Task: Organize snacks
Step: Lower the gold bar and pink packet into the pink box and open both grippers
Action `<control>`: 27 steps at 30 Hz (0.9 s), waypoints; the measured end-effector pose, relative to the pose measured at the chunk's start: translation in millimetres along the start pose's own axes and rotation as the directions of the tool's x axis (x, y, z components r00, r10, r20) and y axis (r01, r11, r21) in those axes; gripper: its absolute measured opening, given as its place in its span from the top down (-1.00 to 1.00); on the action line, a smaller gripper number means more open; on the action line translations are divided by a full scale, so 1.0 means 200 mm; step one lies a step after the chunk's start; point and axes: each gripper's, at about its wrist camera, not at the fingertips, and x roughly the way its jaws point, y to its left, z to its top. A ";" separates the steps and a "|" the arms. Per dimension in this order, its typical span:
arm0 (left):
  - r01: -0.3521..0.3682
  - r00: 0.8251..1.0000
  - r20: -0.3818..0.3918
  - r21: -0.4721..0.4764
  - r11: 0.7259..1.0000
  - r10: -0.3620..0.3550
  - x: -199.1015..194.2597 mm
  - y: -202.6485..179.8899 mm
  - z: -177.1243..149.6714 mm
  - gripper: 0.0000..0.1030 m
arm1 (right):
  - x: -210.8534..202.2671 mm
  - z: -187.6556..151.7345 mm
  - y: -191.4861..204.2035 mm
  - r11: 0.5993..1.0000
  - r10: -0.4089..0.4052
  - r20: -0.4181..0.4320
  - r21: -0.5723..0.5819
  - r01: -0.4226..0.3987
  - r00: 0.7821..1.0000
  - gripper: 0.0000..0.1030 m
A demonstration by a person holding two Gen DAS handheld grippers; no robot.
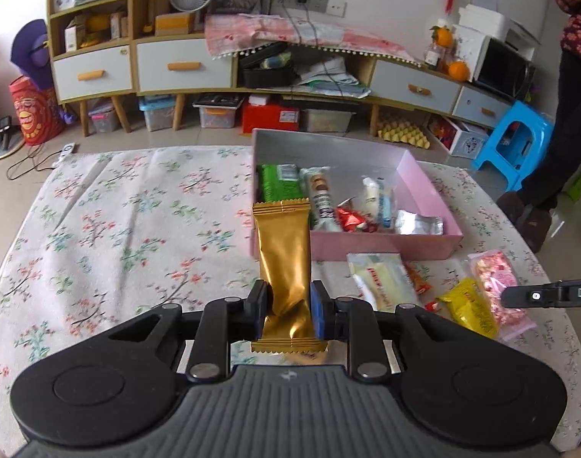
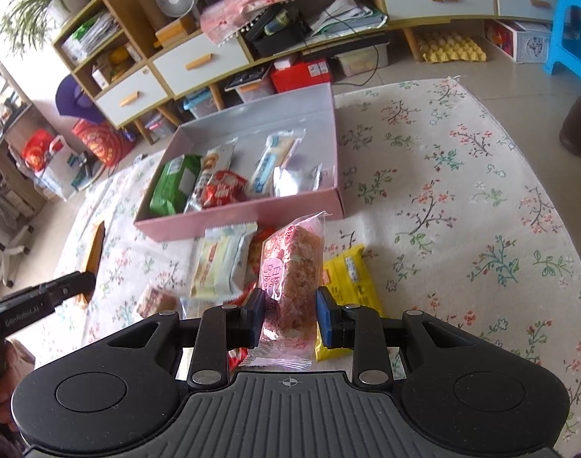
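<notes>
The open pink cardboard box (image 2: 252,213) sits on the floral cloth-covered table (image 2: 462,229), wrapped snacks lying inside it. Nearer than the box lie a pale rectangular packet (image 2: 221,263), a pink crumbly bar in clear wrap (image 2: 292,267) beside it, and a yellow packet (image 2: 351,278) further right.

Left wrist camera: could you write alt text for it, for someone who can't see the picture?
The left gripper pinches a gold snack packet upright above a floral cloth. Just beyond it, a pink box already holds several wrapped snacks, and more packets lie on the cloth to its right, where the right gripper pokes in.
</notes>
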 end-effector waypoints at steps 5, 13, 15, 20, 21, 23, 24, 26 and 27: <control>0.028 1.000 -0.002 0.019 0.999 -0.028 0.04 -0.08 0.06 0.58 | 0.00 0.07 0.00 1.000 0.004 0.008 0.014 -0.004 1.000 0.47; 0.065 0.998 0.004 0.010 0.998 -0.065 0.08 -0.18 0.13 0.58 | 0.01 0.24 -0.03 1.000 -0.003 0.016 0.012 0.003 1.000 0.47; 0.059 0.998 0.017 0.020 0.998 -0.059 0.10 -0.19 0.16 0.58 | 0.01 0.30 -0.04 1.000 -0.007 0.030 0.014 0.007 1.000 0.47; 0.068 0.997 0.018 0.040 0.997 -0.069 0.22 -0.25 0.24 0.58 | 0.09 0.41 -0.05 1.000 -0.015 0.030 0.022 0.014 0.999 0.47; 0.065 0.998 0.020 0.050 0.997 -0.066 0.25 -0.26 0.24 0.58 | 0.11 0.42 -0.05 1.000 -0.022 0.026 0.018 0.021 0.999 0.47; 0.065 0.998 0.014 0.055 0.996 -0.066 0.30 -0.27 0.26 0.58 | 0.14 0.45 -0.05 0.999 -0.026 0.013 0.025 0.026 1.000 0.47; 0.071 0.997 0.010 0.049 0.996 -0.072 0.31 -0.26 0.27 0.58 | 0.16 0.46 -0.06 0.999 -0.027 0.010 0.031 0.027 1.000 0.46; 0.078 0.997 0.005 0.042 0.996 -0.078 0.35 -0.26 0.29 0.58 | 0.18 0.49 -0.07 0.999 -0.032 0.009 0.037 0.031 0.999 0.47; 0.081 0.997 0.006 0.043 0.996 -0.081 0.36 -0.26 0.30 0.58 | 0.20 0.51 -0.08 0.999 -0.033 0.010 0.040 0.033 0.999 0.47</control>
